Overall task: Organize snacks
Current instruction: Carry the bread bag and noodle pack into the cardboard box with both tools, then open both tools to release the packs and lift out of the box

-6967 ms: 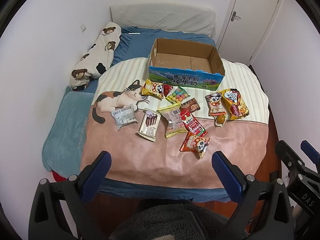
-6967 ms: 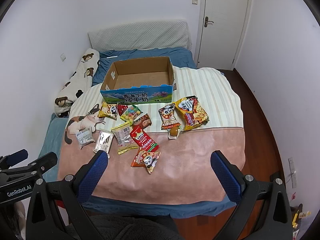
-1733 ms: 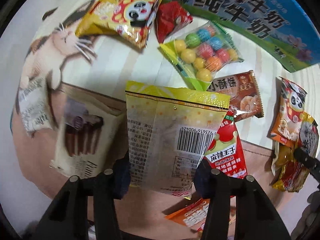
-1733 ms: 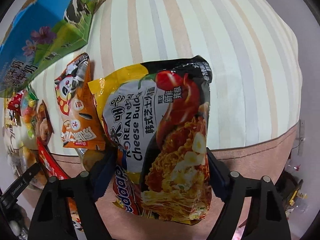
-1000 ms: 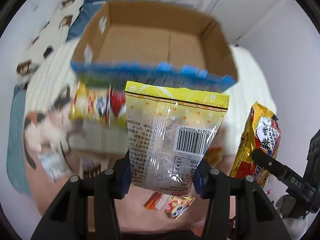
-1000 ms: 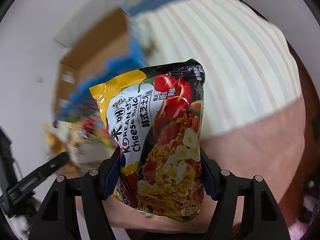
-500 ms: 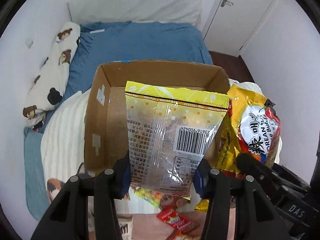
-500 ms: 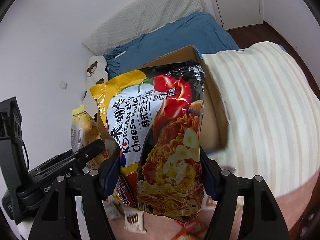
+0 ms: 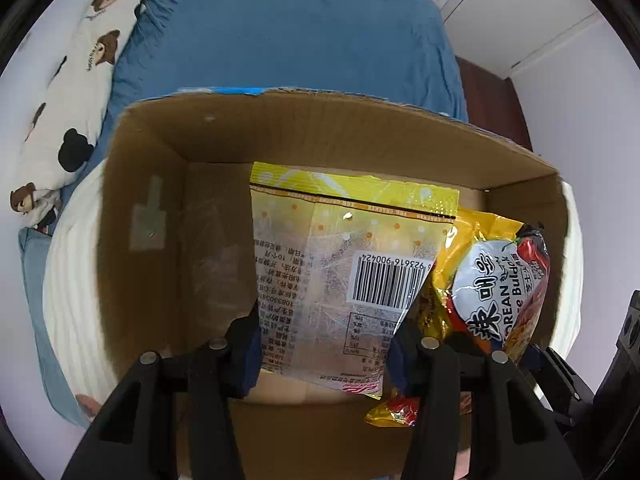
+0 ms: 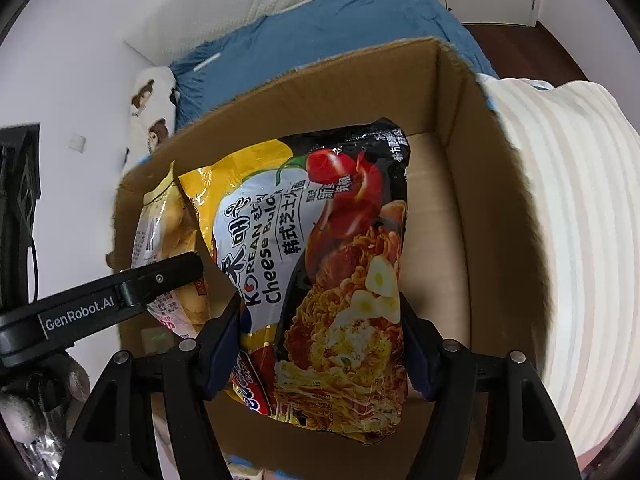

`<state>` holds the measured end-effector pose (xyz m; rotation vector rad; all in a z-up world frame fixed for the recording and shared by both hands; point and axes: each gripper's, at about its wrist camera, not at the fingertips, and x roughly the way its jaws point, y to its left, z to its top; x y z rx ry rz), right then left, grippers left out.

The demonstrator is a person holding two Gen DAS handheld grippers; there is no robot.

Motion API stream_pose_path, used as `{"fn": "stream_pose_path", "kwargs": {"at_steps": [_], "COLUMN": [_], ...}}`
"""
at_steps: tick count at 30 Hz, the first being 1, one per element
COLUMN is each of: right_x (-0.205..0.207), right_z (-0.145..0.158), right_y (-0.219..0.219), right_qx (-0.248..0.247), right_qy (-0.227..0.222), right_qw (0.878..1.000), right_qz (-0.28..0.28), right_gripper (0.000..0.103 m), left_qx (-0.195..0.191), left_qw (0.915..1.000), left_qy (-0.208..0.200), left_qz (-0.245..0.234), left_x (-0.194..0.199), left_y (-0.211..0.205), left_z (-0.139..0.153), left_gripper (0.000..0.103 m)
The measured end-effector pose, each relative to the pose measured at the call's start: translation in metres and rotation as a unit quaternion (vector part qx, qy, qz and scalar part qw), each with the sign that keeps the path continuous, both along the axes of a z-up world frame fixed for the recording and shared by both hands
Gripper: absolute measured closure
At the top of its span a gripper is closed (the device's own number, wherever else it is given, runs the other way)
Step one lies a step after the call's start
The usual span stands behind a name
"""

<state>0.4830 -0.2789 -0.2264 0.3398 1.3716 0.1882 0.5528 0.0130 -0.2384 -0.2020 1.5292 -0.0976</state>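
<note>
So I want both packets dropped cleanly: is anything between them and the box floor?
Nothing visible. The yellow packet in the left claw and the noodle pack in the right claw hang inside the cardboard box, whose visible floor looks bare.

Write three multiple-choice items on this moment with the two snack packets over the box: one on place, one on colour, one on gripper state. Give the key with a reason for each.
1. Where is the noodle packet?
A. Flat on the striped blanket
B. Held over the open cardboard box
C. On the blue sheet

2. What colour is the top band of the barcode packet?
A. Yellow
B. Green
C. Red

3. How is the left gripper?
A. Open and empty
B. Shut on the barcode packet
C. Out of view

Key: 1 B, the right gripper holds it with the box's brown inside behind it. 2 A, a yellow strip runs across its top. 3 B, both fingers press the packet's sides.
</note>
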Motion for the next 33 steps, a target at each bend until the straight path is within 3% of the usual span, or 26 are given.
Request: {"fn": "stream_pose_path", "kwargs": {"at_steps": [11,13,14,16,17,24,33], "right_x": [0.049,0.062,0.064,0.064,0.063,0.056,0.007], "right_z": [-0.048,-0.055,-0.055,-0.052,-0.049,-0.033,0.018], "right_y": [0.002,0.007,0.009,0.012,0.014,0.022,0.03], "right_qx": [-0.033,-0.035,-0.043,-0.056,-0.064,-0.089,-0.109], "right_qy": [0.048,0.057,0.054,0.046,0.043,0.032,-0.02], "right_qw": [0.998,0.997,0.997,0.996,0.996,0.994,0.993], "right_qz": [0.019,0.024,0.033,0.043,0.047,0.047,0.049], "right_gripper": [0.029,0.012,0.007,0.005,0.005,0.005,0.005], "left_qx": [0.01,0.014,0.018,0.018,0.015,0.015,0.032], "left_qw": [0.9991,0.9991,0.999,0.9989,0.999,0.9994,0.9949], "left_qy": [0.035,0.033,0.027,0.023,0.019,-0.016,-0.092], "left_qz": [-0.022,-0.025,-0.03,-0.037,-0.039,-0.027,-0.026], "left_x": [0.032,0.034,0.034,0.034,0.033,0.02,-0.024], "left_y": [-0.009,-0.009,-0.01,-0.009,-0.008,0.005,0.021], "left_z": [-0.031,-0.033,-0.032,-0.033,-0.032,-0.012,0.038], "left_gripper": [0.055,0.051,0.037,0.015,0.014,0.013,0.013]}}
